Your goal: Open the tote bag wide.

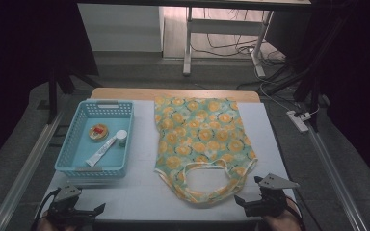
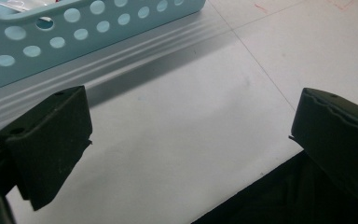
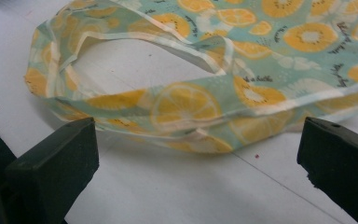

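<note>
Orange-print garment (image 1: 200,139) flat on tabletop (image 1: 139,192), hem just ahead of R tongs (image 1: 248,191), spread. L tongs (image 1: 92,210) spread, well apart from it, near basket (image 1: 77,166).

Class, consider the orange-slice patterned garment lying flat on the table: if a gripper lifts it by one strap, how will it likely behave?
The garment lies thin and flat with soft folds at its strap, so it is probably floppy and would drape and hang rather than hold shape. It looks light, so it might drag across the table when pushed, bunching up. The right gripper is open near it.
</note>
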The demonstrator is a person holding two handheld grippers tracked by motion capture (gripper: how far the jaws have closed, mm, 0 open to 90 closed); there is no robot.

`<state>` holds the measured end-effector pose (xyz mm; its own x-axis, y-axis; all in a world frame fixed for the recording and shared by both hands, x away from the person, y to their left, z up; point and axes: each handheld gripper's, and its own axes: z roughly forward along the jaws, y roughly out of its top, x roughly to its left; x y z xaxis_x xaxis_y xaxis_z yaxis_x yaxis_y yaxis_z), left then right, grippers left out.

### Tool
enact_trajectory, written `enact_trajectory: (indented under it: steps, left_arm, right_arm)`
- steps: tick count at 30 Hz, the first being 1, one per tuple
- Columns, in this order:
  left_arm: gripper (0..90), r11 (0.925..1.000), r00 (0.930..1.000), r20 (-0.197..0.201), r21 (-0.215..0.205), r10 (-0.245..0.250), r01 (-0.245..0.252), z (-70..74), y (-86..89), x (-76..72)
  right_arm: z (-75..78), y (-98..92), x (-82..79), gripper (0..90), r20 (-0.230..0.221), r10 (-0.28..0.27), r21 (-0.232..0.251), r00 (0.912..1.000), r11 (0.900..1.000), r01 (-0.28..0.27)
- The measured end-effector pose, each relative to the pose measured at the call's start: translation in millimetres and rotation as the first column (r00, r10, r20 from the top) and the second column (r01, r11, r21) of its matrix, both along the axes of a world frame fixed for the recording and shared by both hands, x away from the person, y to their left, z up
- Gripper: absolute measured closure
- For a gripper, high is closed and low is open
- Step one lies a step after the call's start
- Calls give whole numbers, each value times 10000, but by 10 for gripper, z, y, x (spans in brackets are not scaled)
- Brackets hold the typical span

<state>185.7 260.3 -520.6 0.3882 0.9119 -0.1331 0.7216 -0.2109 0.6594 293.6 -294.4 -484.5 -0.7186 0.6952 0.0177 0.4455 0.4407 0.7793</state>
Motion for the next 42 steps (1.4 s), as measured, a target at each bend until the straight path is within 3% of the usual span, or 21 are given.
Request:
enact_trajectory:
  steps: [8,16,22,34,42]
  left_arm:
    - [0,10000,10000,2,26,-51,51,1,-6,0]
    - [0,10000,10000,7,-6,-64,64,1,-1,1]
    - [0,10000,10000,11,-9,-80,80,1,-3,1]
    - [0,9999,9999,11,-44,-108,108,2,1,4]
    - [0,9999,9999,6,-62,-124,124,2,2,7]
  right_arm:
    - [41,194,16,0,-132,239,44,9996,9997,-239]
    - [60,479,46,0,-489,1038,137,9934,9946,-1033]
    - [44,694,100,0,-720,1690,67,9830,9856,-1689]
    - [105,1027,137,3,-591,2307,-250,9712,9723,-2324]
    - [7,1235,194,79,-965,2737,-588,9570,9582,-2799]
